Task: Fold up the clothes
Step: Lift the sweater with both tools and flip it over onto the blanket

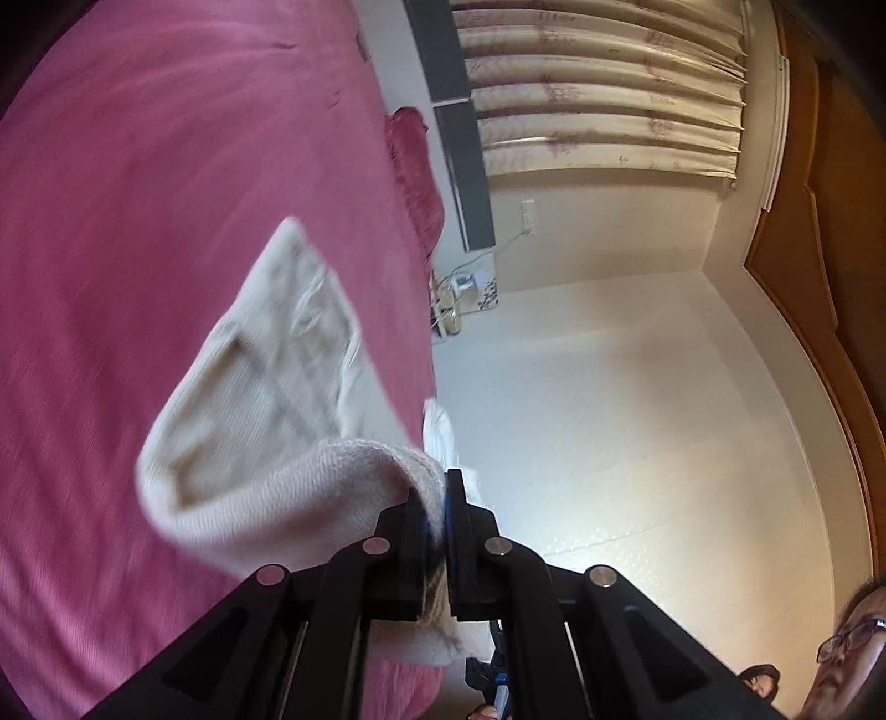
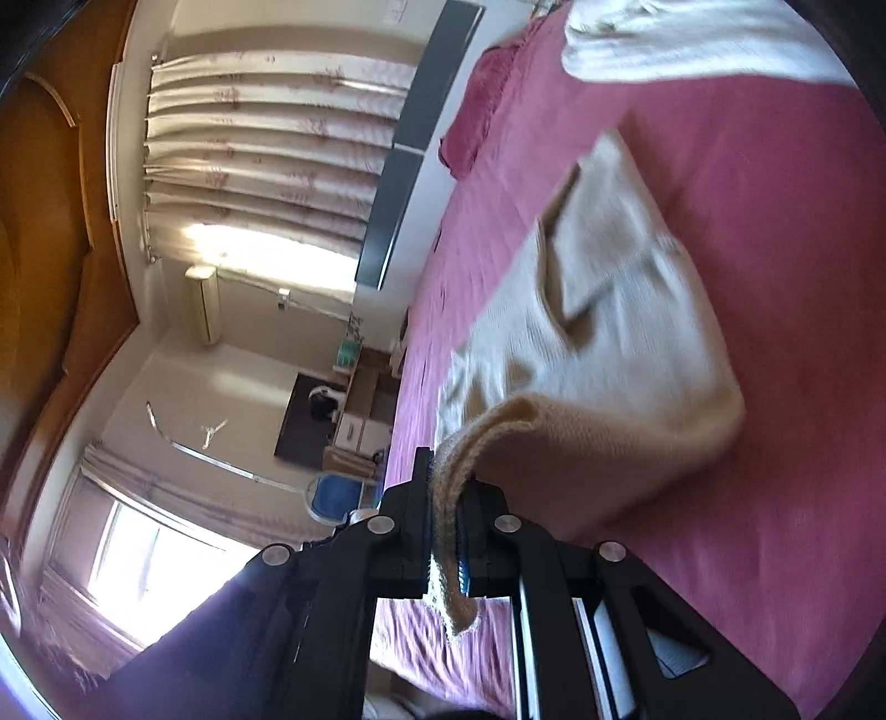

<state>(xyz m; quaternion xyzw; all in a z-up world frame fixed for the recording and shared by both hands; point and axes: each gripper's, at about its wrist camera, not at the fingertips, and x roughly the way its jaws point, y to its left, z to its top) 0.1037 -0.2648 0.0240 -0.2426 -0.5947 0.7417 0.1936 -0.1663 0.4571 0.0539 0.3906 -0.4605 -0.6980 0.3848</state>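
We hold the cream knit garment (image 1: 266,421) by its edge in both tools, so that it hangs clear and spreads between two corners. The left hand-held gripper (image 1: 440,515) is clamped tight on a thick fold of the knit; the right hand-held gripper (image 2: 446,515) pinches another stretch of the same hem, a tuft poking out behind its jaws. The rest of the garment trails over the pink bed (image 1: 138,221), partly doubled on itself. Both views are rolled sideways, so we judge both wrists turned on edge, and the blur suggests motion. A second pale cloth (image 2: 692,44) lies at the bed's far edge.
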